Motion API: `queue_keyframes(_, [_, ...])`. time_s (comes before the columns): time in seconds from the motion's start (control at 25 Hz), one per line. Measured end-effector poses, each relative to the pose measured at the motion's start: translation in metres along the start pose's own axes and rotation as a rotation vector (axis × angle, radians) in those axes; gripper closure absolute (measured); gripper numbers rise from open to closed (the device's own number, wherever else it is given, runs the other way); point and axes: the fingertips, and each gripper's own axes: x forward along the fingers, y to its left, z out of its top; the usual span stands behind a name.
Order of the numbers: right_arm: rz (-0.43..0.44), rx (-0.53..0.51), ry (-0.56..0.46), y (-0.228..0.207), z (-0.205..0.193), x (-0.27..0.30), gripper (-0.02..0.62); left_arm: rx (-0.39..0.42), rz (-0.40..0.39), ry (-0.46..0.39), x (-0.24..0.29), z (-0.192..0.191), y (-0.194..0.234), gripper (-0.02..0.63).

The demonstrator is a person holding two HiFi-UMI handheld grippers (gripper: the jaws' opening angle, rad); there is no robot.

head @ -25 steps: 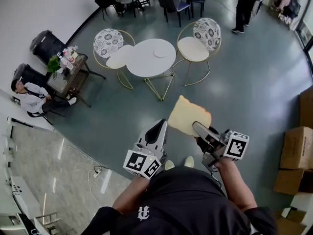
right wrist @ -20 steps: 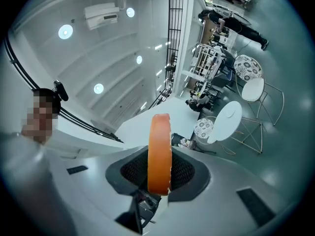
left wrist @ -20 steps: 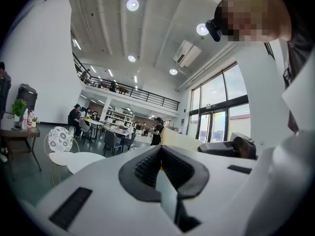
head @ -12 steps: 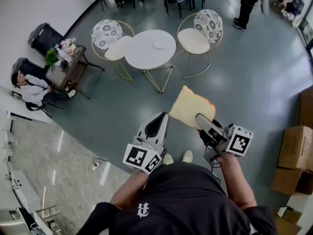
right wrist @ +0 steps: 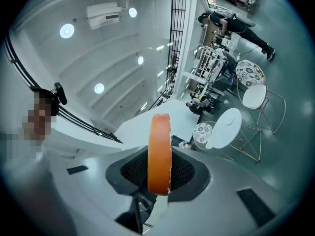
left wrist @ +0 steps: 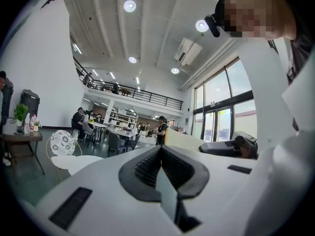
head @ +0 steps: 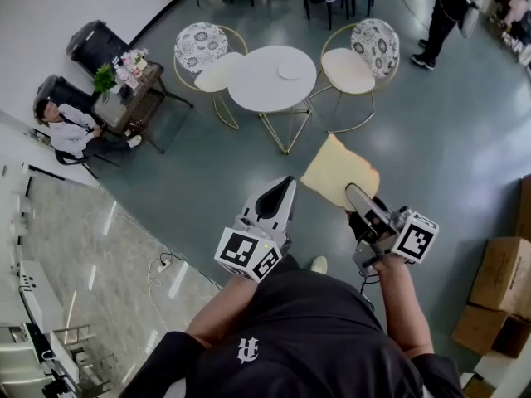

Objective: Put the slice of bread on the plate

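The slice of bread [head: 338,171], pale yellow with a browner crust, hangs in the air in front of me, and my right gripper [head: 354,192] is shut on its near edge. In the right gripper view the bread [right wrist: 160,146] stands edge-on between the black pads. My left gripper [head: 284,187] is beside it on the left, shut and holding nothing [left wrist: 161,154]. A small white plate [head: 290,71] lies on the round white table [head: 257,85] farther ahead; the plate [right wrist: 229,120] also shows in the right gripper view.
Two patterned chairs [head: 202,50] [head: 363,52] flank the table. A side table with plants [head: 124,77] and a seated person [head: 70,127] are at the left. Cardboard boxes [head: 489,305] stand at the right. A person [head: 444,11] stands at the back right.
Both grippers and the bread have moved forward towards the round table, which now lies nearer in the head view. The grip on the bread is unchanged.
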Motion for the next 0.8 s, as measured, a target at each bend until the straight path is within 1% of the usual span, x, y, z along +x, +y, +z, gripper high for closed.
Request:
queue_keyframes(0.16, [0.011, -0.019, -0.013, -0.003, 0.009, 0.004, 0.499, 0.011, -0.002, -0.002, 0.010, -0.001, 0.000, 0.600])
queue_keyframes(0.4, [0.013, -0.043, -0.012, -0.017, 0.012, 0.057, 0.499, 0.013, 0.009, -0.007, 0.024, -0.001, 0.042, 0.600])
queue_keyframes(0.56, [-0.007, -0.052, -0.007, -0.037, 0.023, 0.073, 0.499, 0.013, 0.019, -0.014, 0.047, -0.006, 0.061, 0.600])
queue_keyframes(0.64, [-0.029, -0.053, -0.014, -0.051, 0.036, 0.089, 0.498, 0.011, 0.011, -0.014, 0.068, -0.003, 0.080, 0.600])
queue_keyframes(0.8, [-0.052, -0.044, -0.023, -0.079, 0.056, 0.140, 0.499, 0.022, -0.001, -0.015, 0.105, 0.007, 0.134, 0.600])
